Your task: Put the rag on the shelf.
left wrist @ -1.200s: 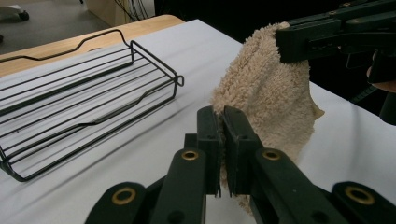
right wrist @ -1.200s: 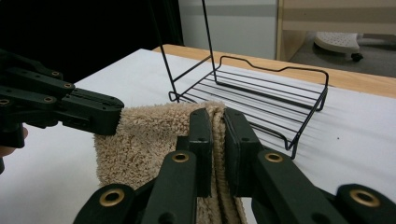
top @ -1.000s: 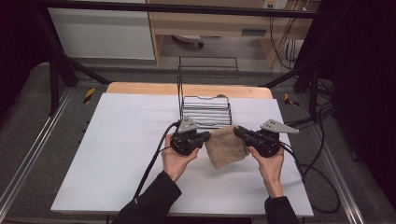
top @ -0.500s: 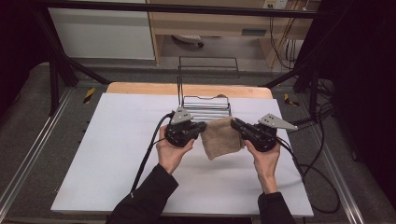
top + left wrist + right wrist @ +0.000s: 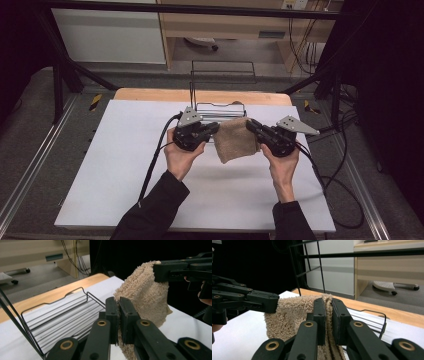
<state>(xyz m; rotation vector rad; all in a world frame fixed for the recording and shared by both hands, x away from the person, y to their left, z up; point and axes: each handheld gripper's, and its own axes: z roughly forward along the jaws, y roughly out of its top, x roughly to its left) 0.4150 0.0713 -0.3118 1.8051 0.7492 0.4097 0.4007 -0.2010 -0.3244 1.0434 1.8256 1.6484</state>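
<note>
Both tools, left tool and right tool, pinch the tan towel above the white table, before the wire rack.

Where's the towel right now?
In the high view the tan towel hangs mid-table between the left gripper and right gripper, just before the wire rack.

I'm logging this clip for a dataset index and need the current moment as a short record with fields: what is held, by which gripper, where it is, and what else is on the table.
held item: beige towel, folded, hanging lifted off the table
left gripper: jaws shut on the towel's left edge
right gripper: jaws shut on the towel's right upper edge
towel position: held between both grippers, just in front of the wire rack
wire rack: black, at the far side of the white table, nothing visible in it
hands: one on each gripper
</note>
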